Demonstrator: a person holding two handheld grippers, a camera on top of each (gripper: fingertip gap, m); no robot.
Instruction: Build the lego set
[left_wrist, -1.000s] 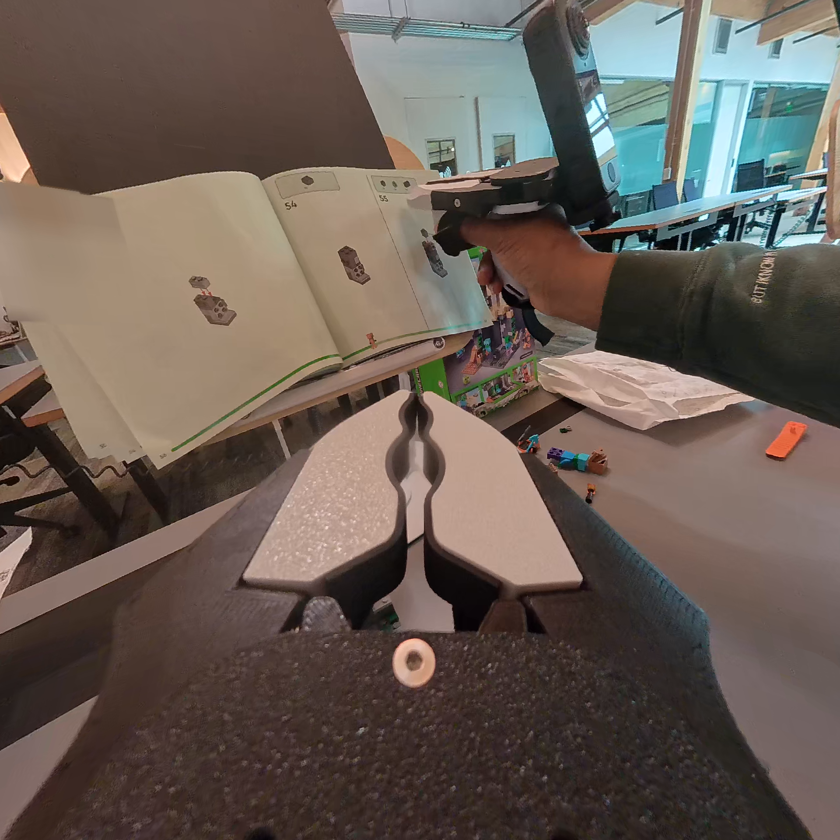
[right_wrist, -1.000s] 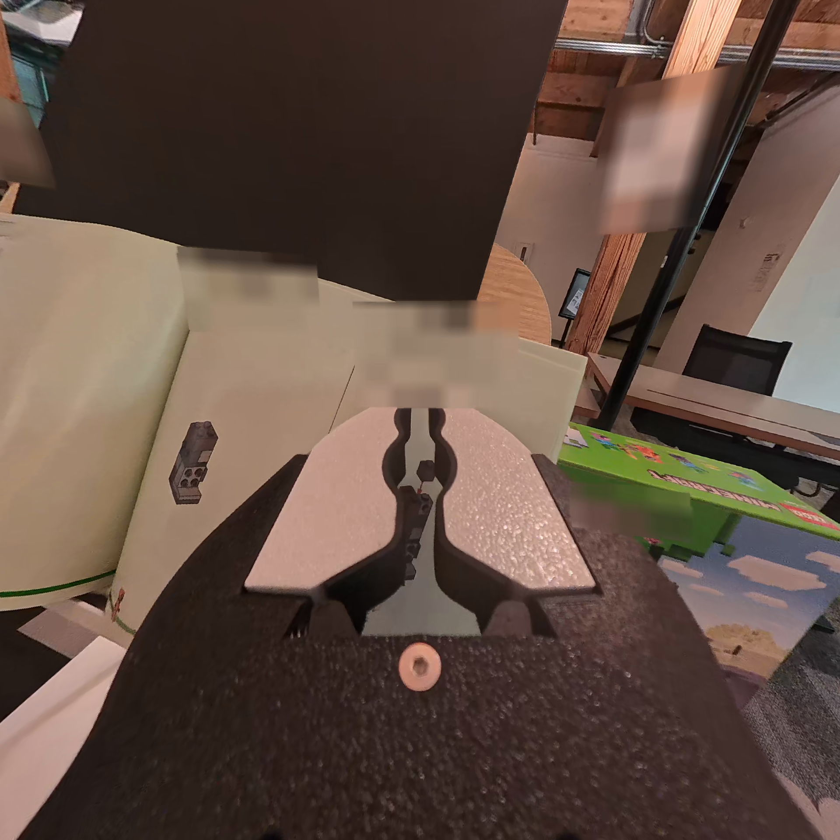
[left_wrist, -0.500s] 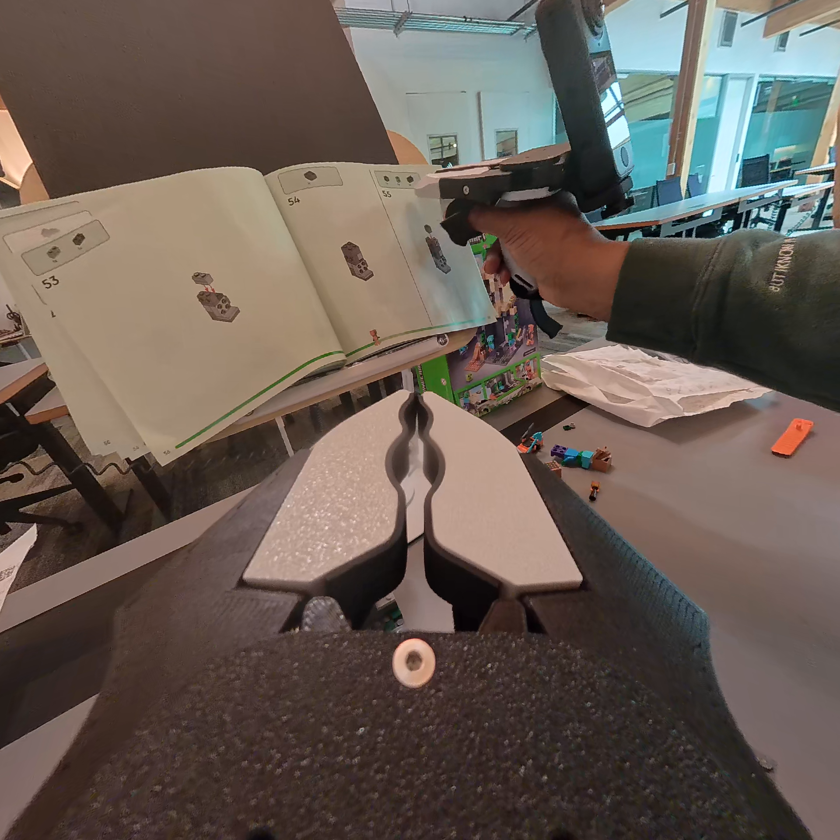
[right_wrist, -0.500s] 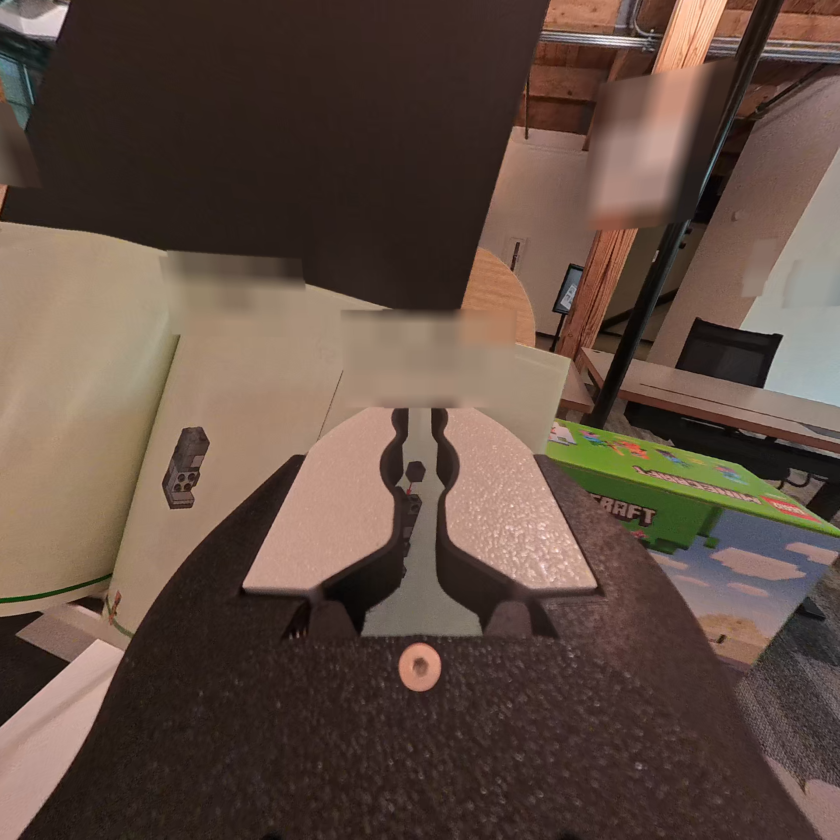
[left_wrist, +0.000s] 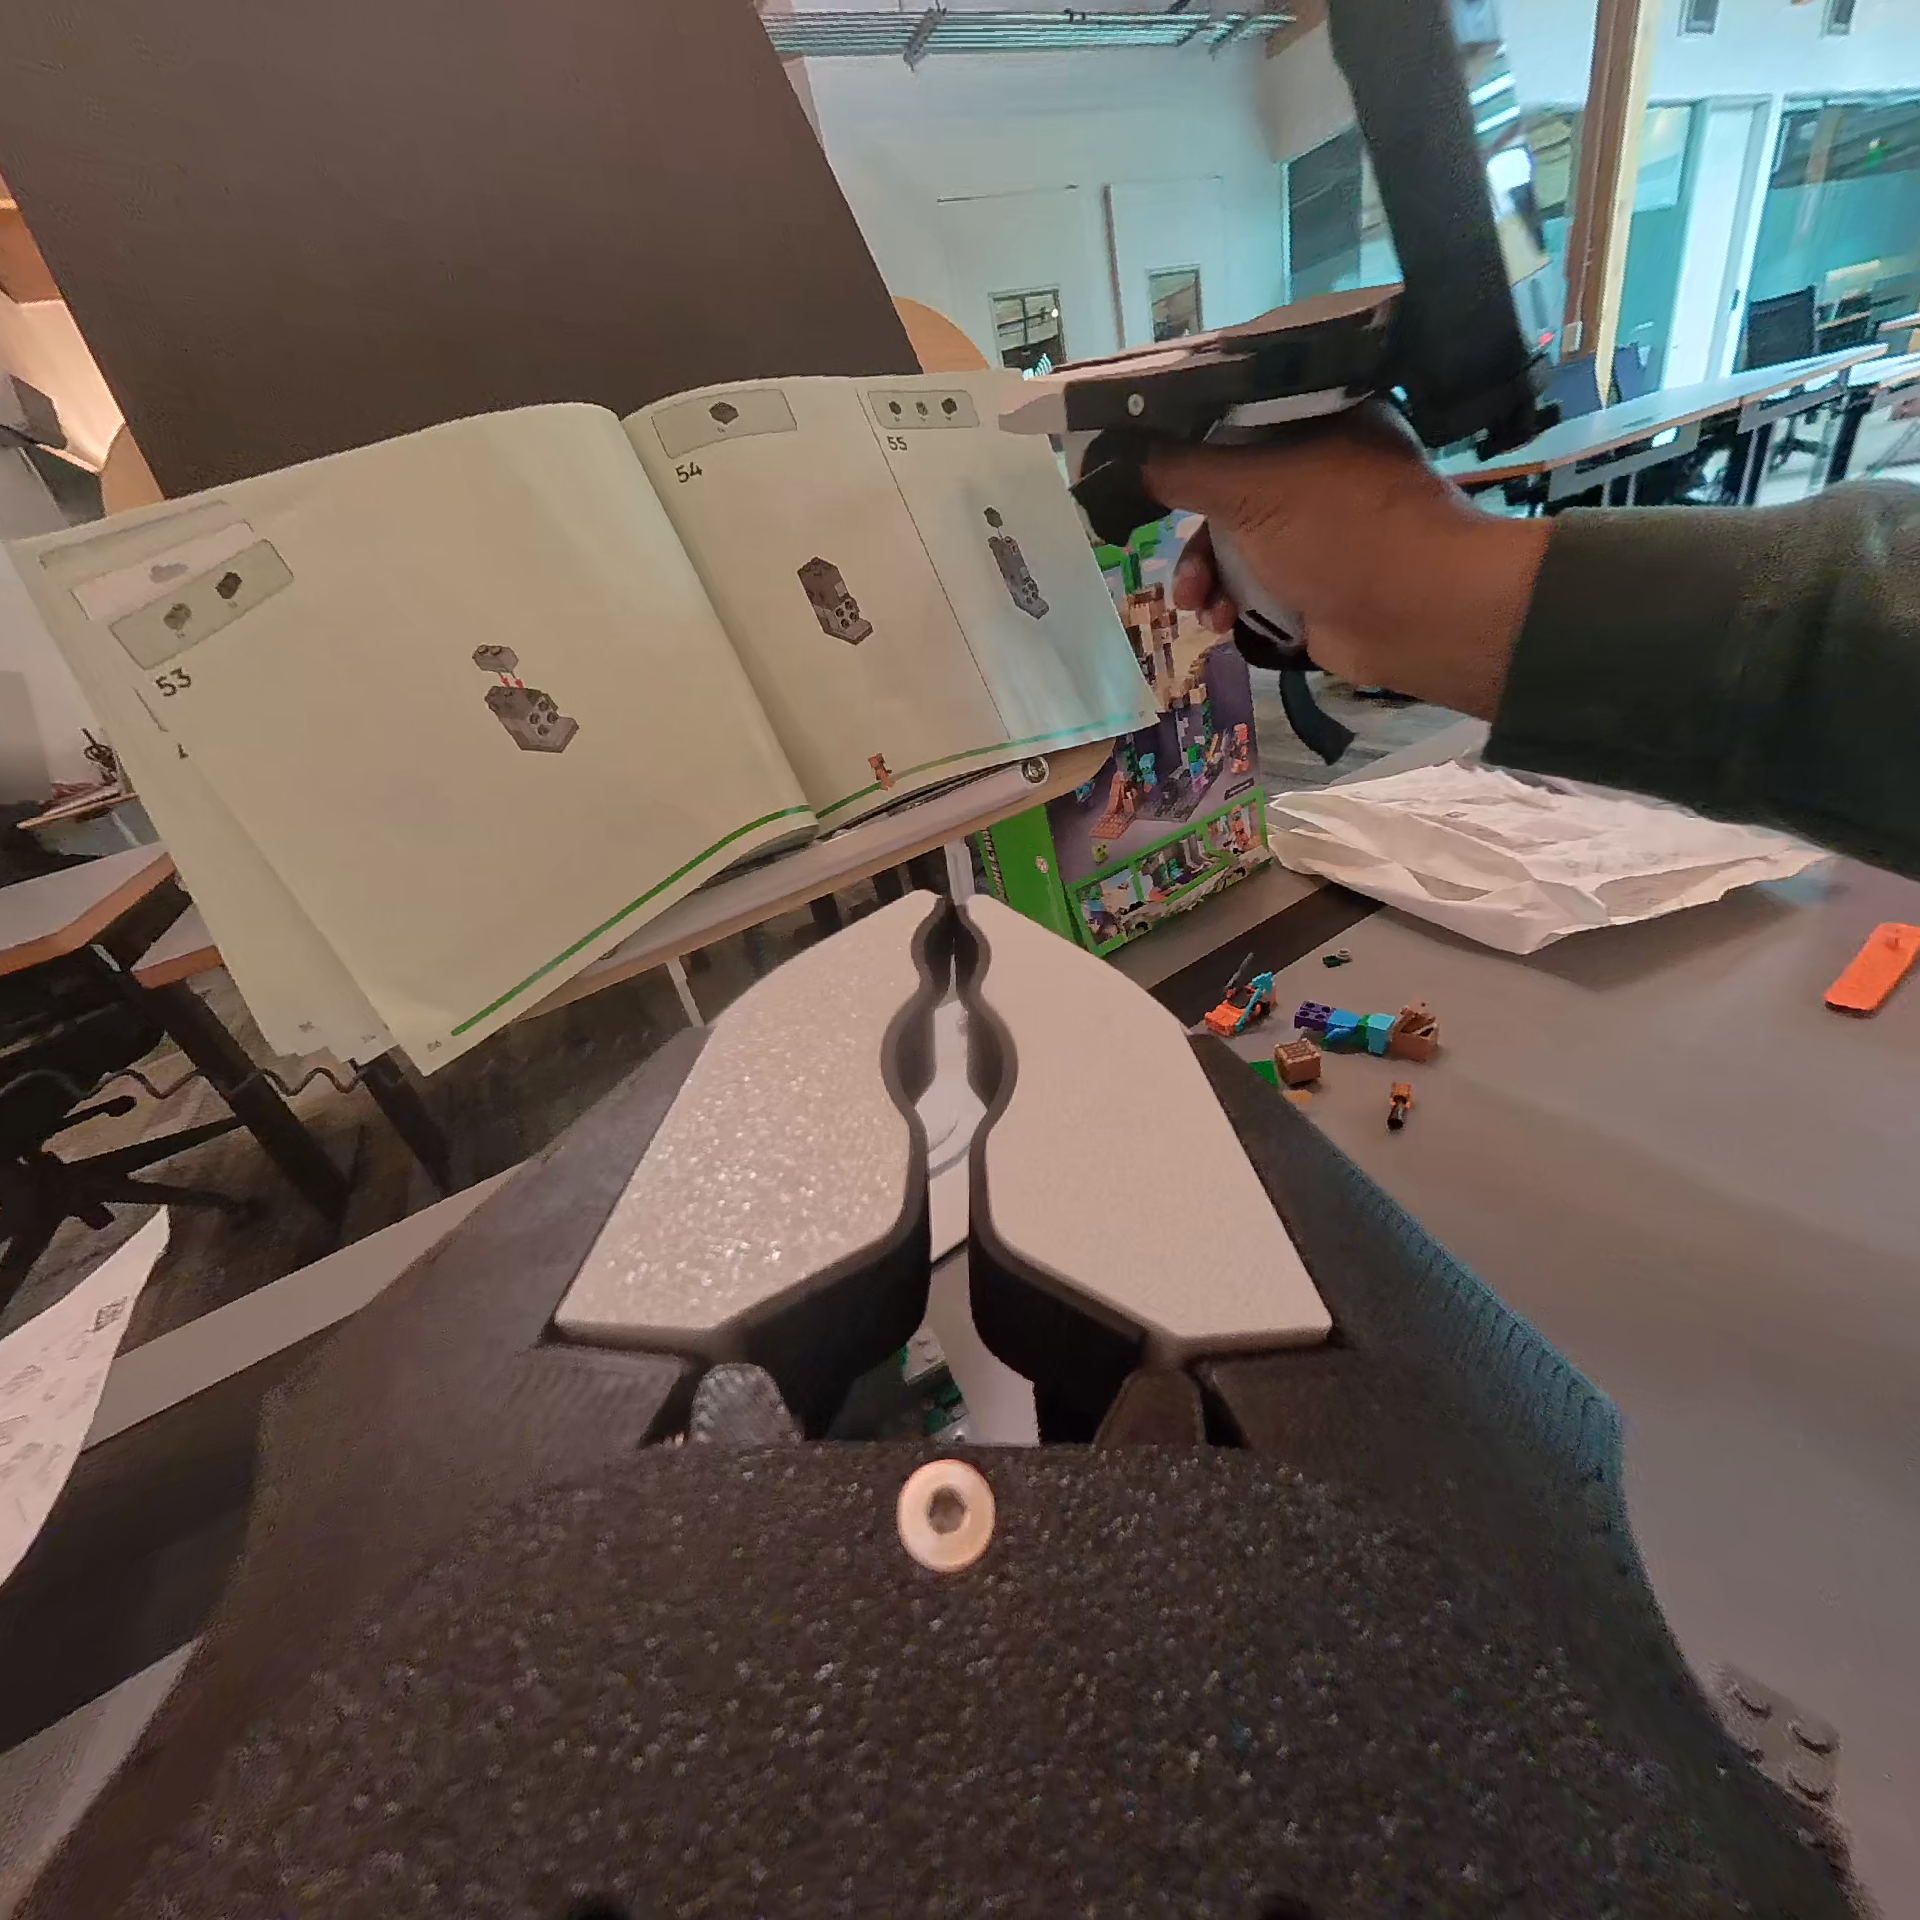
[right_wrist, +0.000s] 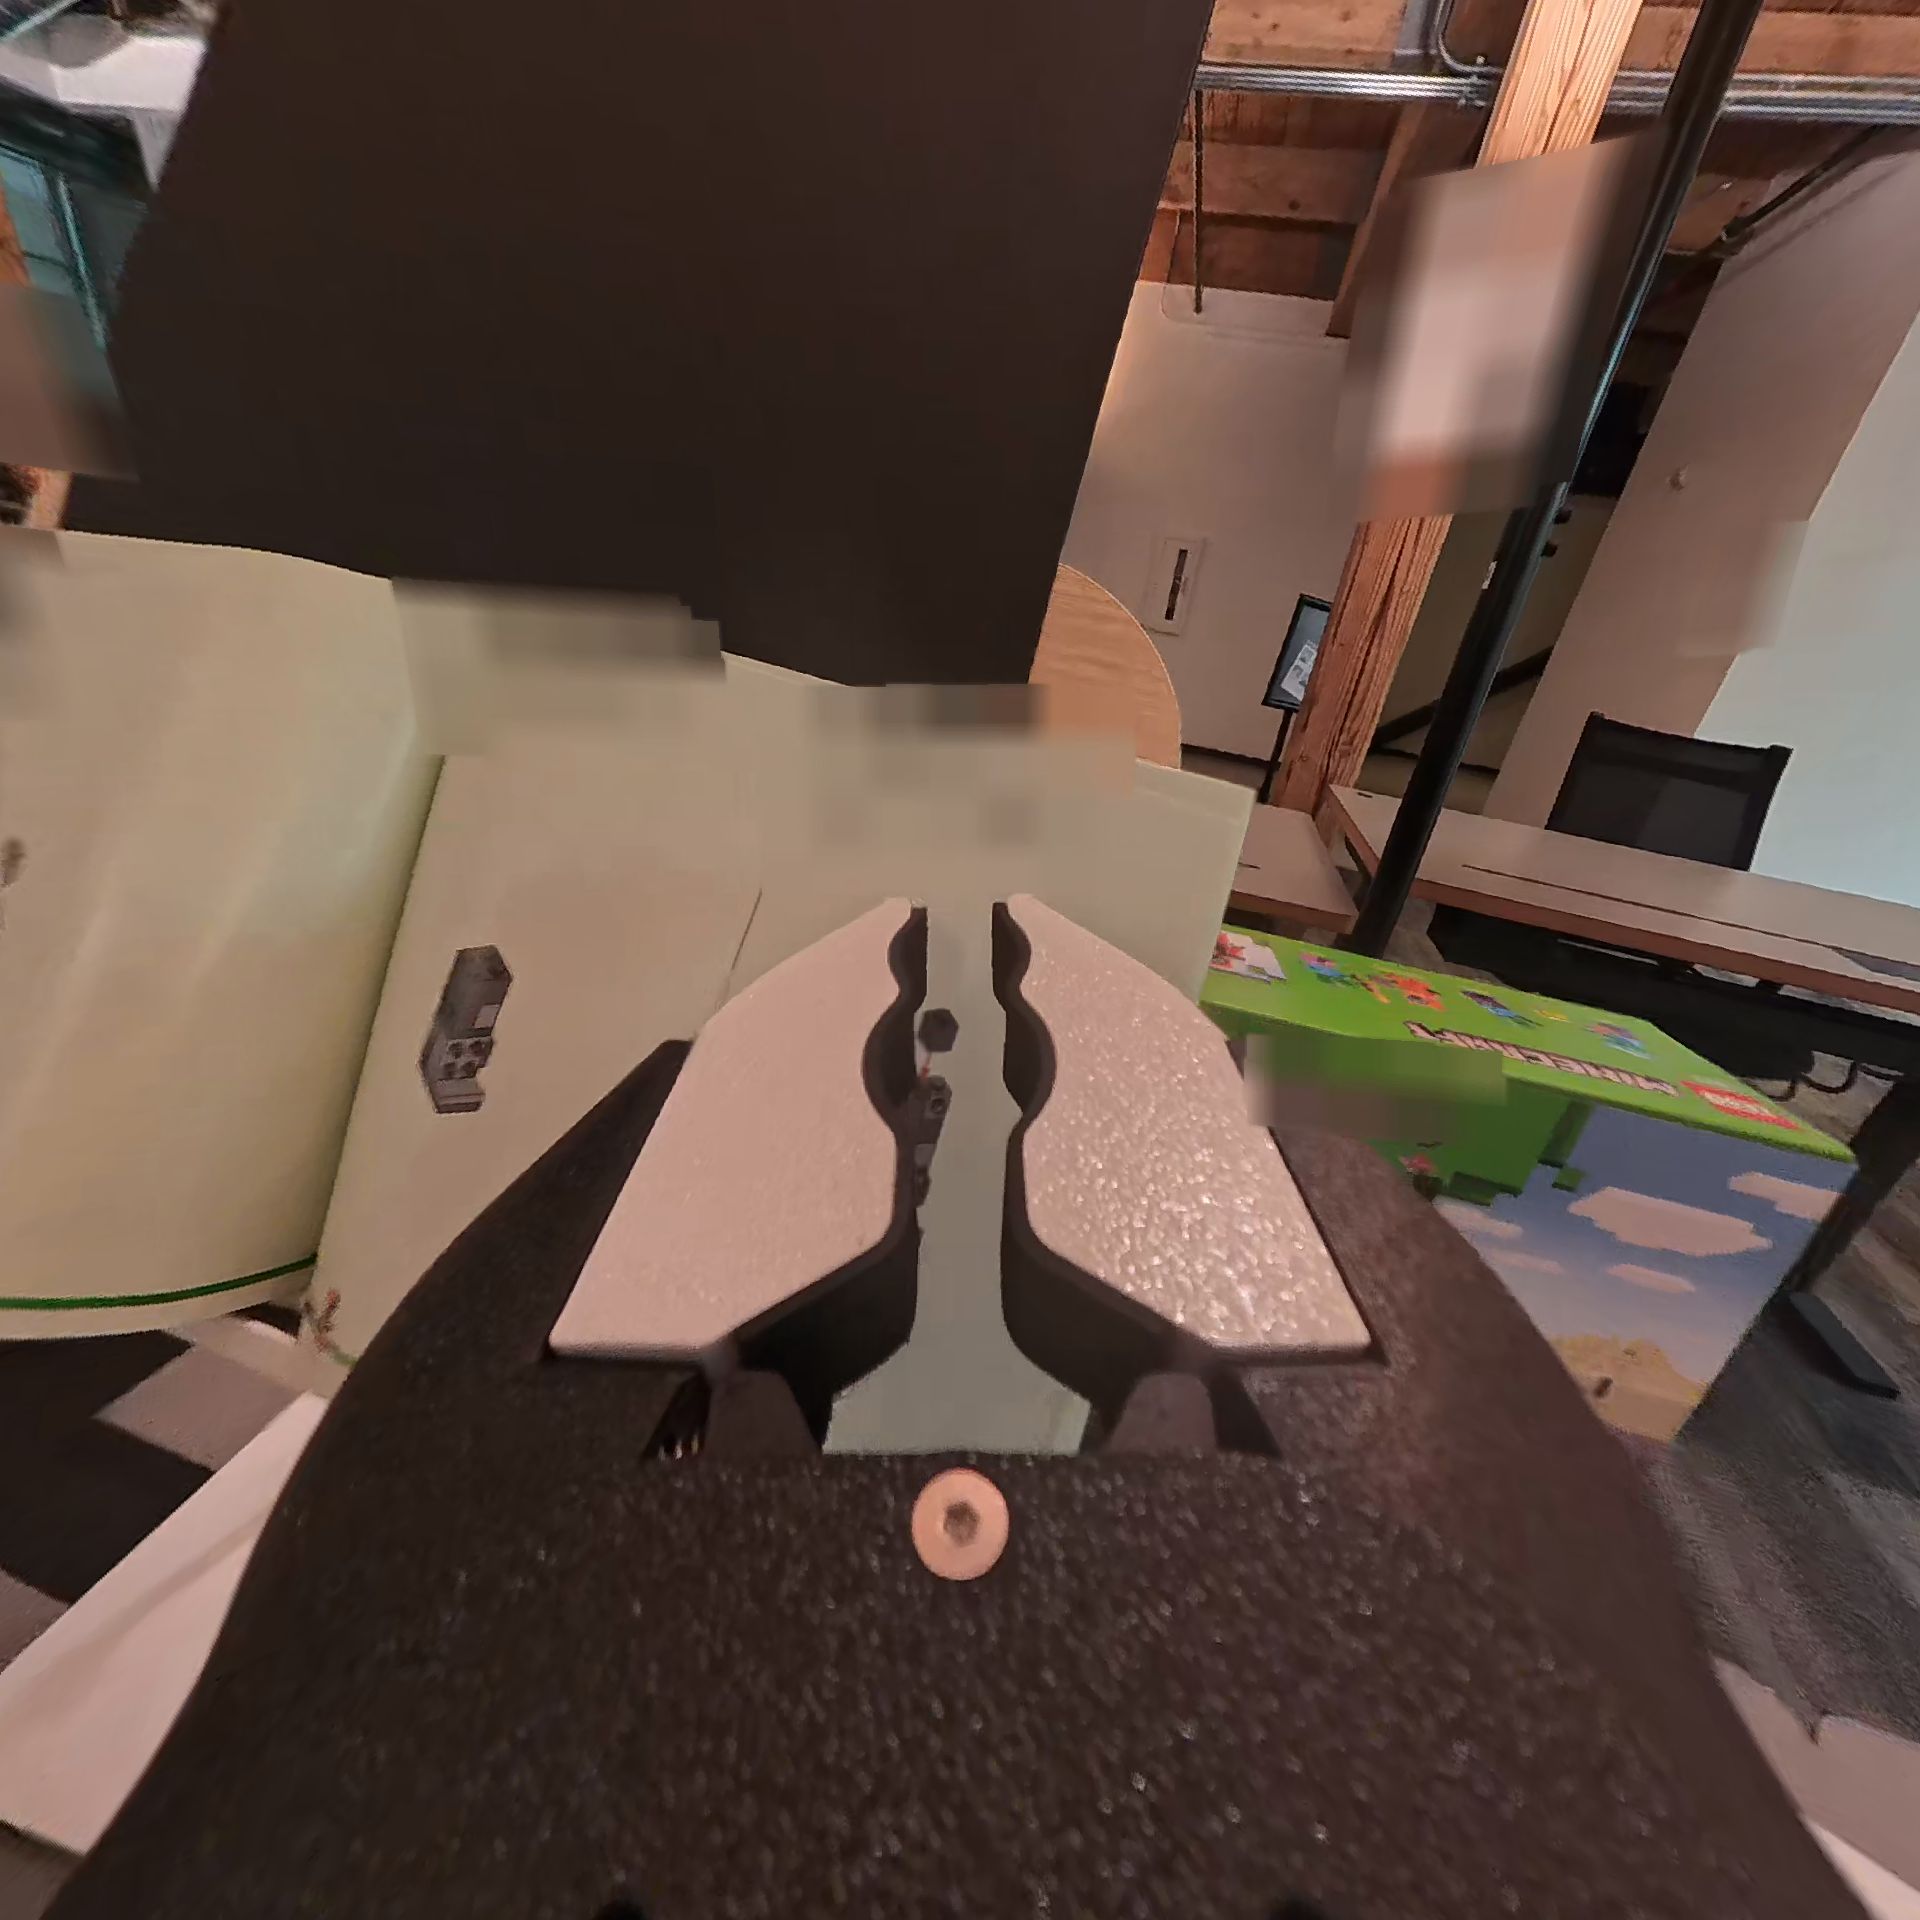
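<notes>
Our left gripper (left_wrist: 956, 914) hangs over the bench (left_wrist: 1621, 1195) with its fingers (left_wrist: 1101, 1164) pressed together on nothing; our right gripper (right_wrist: 953, 914) is up at the far-edge instruction booklet (left_wrist: 447, 707), fingers (right_wrist: 1143, 1143) slightly apart, the outer edge of the right-hand page lying in the gap but not pinched; we judge this a pause to turn or settle a page, not to build. The booklet lies open on a tilted stand (left_wrist: 914, 821) against a dark board (left_wrist: 416, 208), so its steps face us; behind it stands the green set box (left_wrist: 1153, 831). Loose lego pieces (left_wrist: 1340, 1029) cluster toward the far edge; a crumpled white bag (left_wrist: 1527, 852) and an orange brick separator (left_wrist: 1870, 966) lie toward the right edge. Beyond the grey bench we see an open office with long desks, timber posts and glass walls.
</notes>
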